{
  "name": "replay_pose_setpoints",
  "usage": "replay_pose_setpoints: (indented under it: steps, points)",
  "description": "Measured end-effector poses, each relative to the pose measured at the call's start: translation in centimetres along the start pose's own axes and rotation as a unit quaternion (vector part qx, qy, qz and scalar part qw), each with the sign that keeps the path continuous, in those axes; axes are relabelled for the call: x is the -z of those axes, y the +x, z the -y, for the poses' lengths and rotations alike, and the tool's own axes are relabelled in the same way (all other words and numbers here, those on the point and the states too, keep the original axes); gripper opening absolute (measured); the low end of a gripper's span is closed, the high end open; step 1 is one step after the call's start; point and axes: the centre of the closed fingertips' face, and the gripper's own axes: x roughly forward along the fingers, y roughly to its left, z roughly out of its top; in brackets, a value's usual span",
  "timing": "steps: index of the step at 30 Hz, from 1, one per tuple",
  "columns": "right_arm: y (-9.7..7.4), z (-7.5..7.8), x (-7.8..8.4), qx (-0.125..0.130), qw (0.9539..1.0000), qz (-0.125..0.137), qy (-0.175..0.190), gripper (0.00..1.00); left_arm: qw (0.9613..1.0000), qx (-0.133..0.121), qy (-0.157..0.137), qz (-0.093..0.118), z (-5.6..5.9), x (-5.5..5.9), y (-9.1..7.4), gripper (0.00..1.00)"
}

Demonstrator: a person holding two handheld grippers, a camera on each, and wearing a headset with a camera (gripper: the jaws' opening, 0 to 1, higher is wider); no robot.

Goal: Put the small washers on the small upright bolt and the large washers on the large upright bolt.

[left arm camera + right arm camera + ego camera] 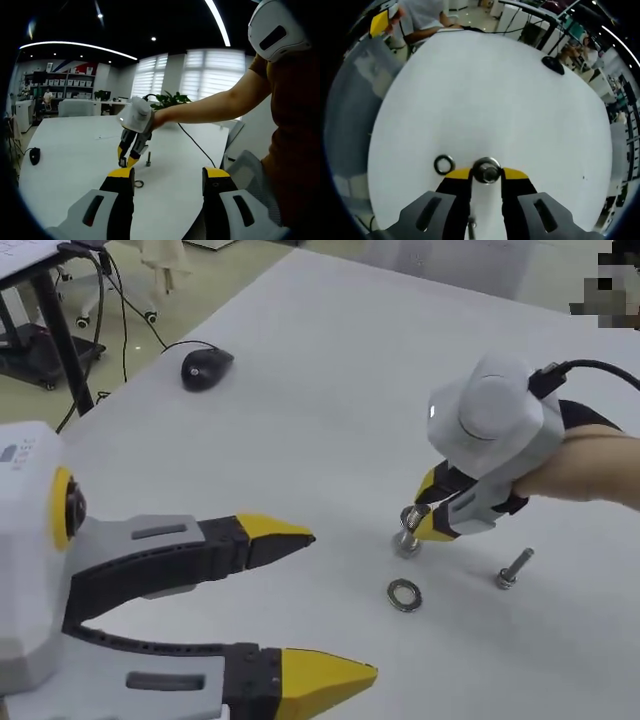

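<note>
R gripper (432, 520) clamped on a washer (487, 160), jaws pinching its rim from both sides. Held right over top of big bolt (406, 540); in right gripper view bolt end shows thru the hole, so looks lined up but prob. not yet let go. Can't tell if other washers already sit at that bolt's base. L gripper (345, 605) low in head view, jaws wide apart, nothing btwn them, well apart from the work. Loose washer (404, 594) flat on table (300, 390), just beside big bolt. Looks abt same size as the held one, so likely also for big bolt, though hard to be sure. Small bolt (513, 570) stands nr, on the far side from L gripper, shank bare as far as can be told. Mouse (205, 368) far off, no concern.

Risks from here:
- Opening jaws while ring is off-centre or tilted: could catch on the threads, sit cocked, or slip off and roll across table.
- Pushing down w/ jaws shut: tips are v. close to the shank, and bolt rests on its head only, so a side nudge could topple it.
- Pulling R gripper back low: could clip loose washer or small bolt, both close by.
- Mixing sizes: worth checking loose washer vs. small bolt before placing.
</note>
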Motion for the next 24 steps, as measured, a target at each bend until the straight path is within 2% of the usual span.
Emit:
replay_pose_setpoints:
  steps: [6,8,14,19,24]
  points:
    - [1.0,-0.5,0.3,-0.010,0.9999,-0.001,0.006,0.22,1.0000,-0.002,-0.005,-0.001,-0.4,0.3,-0.1,0.54]
    - [1.7,-0.3,0.7,-0.013,0.9999,0.000,0.011,0.23,1.0000,-0.004,-0.005,-0.002,-0.5,0.3,-0.1,0.54]
    - [2.4,0.0,1.0,-0.020,0.9996,0.001,0.022,0.23,0.9999,-0.006,-0.008,-0.004,-0.8,0.4,-0.1,0.54]
    - [2.5,-0.6,0.9,-0.023,0.9995,0.000,0.020,0.24,0.9999,-0.010,-0.008,-0.003,-1.0,0.4,-0.1,0.54]
    - [2.2,-0.5,0.9,-0.022,0.9994,0.007,0.025,0.24,0.9999,-0.012,-0.009,-0.004,-1.1,0.4,-0.2,0.54]
